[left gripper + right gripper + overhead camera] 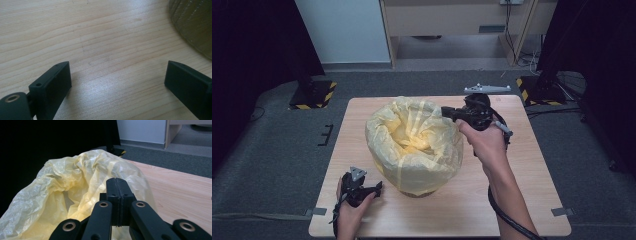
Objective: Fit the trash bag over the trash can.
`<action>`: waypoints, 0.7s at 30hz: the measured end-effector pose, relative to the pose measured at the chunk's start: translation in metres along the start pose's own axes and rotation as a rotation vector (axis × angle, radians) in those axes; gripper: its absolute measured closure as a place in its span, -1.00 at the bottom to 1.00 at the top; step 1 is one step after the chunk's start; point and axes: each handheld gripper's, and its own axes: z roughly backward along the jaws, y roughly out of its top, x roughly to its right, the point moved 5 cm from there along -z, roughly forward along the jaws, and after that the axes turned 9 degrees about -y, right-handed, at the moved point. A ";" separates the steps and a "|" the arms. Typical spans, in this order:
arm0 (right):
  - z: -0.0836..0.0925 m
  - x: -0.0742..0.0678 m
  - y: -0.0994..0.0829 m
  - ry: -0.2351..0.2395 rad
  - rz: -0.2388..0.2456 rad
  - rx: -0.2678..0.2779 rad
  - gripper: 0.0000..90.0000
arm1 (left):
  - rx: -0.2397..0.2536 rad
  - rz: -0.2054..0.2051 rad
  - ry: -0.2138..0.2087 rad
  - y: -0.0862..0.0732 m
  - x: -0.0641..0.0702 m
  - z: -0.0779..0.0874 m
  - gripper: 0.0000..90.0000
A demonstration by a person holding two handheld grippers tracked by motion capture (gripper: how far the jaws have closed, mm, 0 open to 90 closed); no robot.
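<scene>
High view shows the crinkled yellow plastic bag [414, 145] lining a round bin mid-tabletop, right gripper [447, 112] jaws clenched at its rim, left gripper [379, 187] released near the front edge.

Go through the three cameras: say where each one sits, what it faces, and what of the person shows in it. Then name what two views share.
High view: fixed above the person's side, looking forward and down on the wooden table; both forearms, the left gripper and the right gripper show.
Left gripper view: rides the left gripper, low over the tabletop, jaws apart.
Right gripper view: rides the right gripper, jaws together, facing the yellow bag.
Shared: the yellow bag also appears in the high view.
</scene>
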 end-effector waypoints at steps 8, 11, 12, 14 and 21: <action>0.006 0.015 -0.006 -0.034 -0.029 0.011 0.95 | 0.000 -0.001 0.000 0.000 0.000 0.000 -0.85; 0.009 0.024 -0.010 -0.069 -0.032 0.015 0.89 | 0.000 0.002 -0.001 0.000 0.000 0.000 -0.85; 0.010 0.029 -0.012 -0.086 -0.040 0.021 0.83 | 0.000 0.000 -0.001 0.000 0.000 0.000 -0.85; 0.013 0.037 -0.015 -0.120 -0.042 0.028 0.82 | 0.000 0.000 -0.002 0.000 0.000 0.000 -0.85; 0.019 0.066 -0.034 -0.221 -0.067 0.022 0.63 | 0.001 0.000 -0.002 0.000 0.001 0.000 -0.85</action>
